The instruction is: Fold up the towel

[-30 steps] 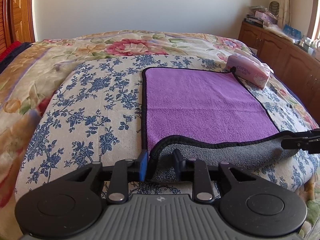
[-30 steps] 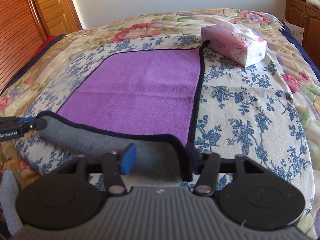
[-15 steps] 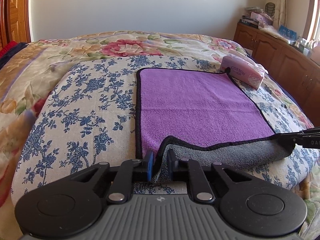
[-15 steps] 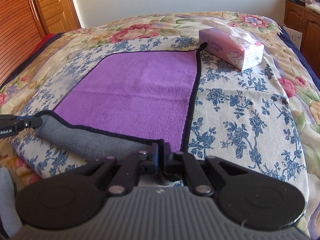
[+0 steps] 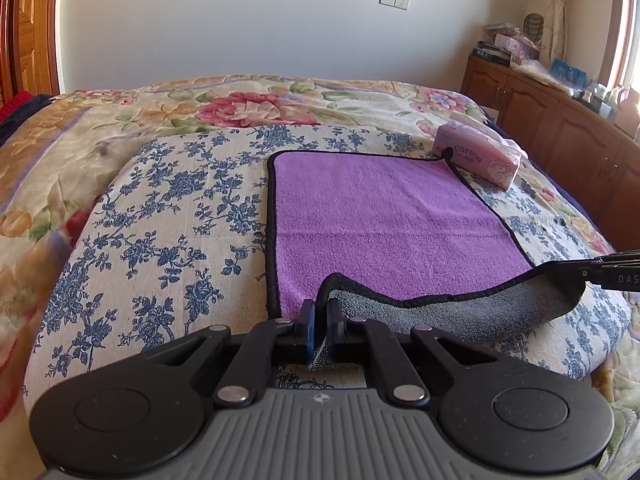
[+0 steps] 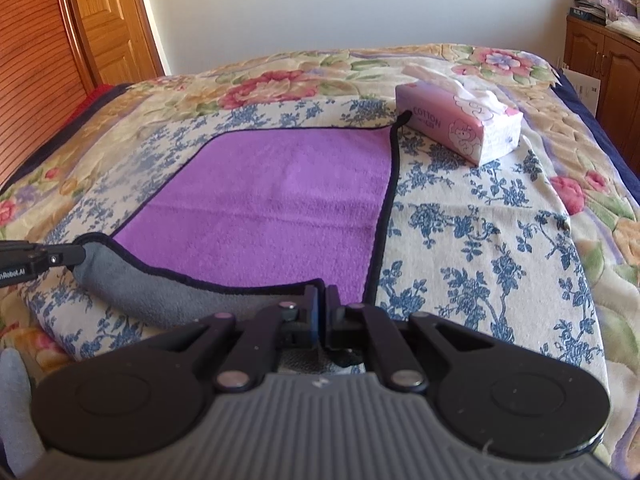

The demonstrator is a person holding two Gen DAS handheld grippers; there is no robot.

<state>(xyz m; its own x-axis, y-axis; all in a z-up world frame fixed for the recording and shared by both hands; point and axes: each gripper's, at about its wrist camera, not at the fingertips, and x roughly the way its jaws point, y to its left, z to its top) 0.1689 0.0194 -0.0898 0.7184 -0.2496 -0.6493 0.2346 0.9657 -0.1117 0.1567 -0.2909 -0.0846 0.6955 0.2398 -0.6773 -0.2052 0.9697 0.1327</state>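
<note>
Since a second earlier, both grippers had closed: jaws that stood apart around the near hem were now pinched tight onto it. Left gripper (image 5: 320, 322) gripped the towel (image 5: 384, 216) at its near-left corner, cloth squeezed between the blue pads with a scrap of grey underside hanging out below. Right gripper (image 6: 322, 312) was clamped likewise on the near-right corner, fingers (image 6: 334, 320) pressed together with the black piping running in between them. Between the two grips the near hem was lifted and rolled back, grey underside (image 6: 160, 292) showing as a sagging band, purple face up beyond it. Rest of towel lay flat on the blue-flowered sheet (image 5: 168, 216), which covered the near part of the bed over a larger floral quilt (image 5: 240, 104). Far-right towel corner, with its small black loop, touched or sat just beside a pink tissue pack (image 6: 460, 124) near the sheet's far-right corner. From the left wrist view the right gripper's tip was seen at the right edge, holding the hem. Wooden cabinet (image 5: 560, 120) stood along the right wall, wooden door (image 6: 108, 20) at far left.
</note>
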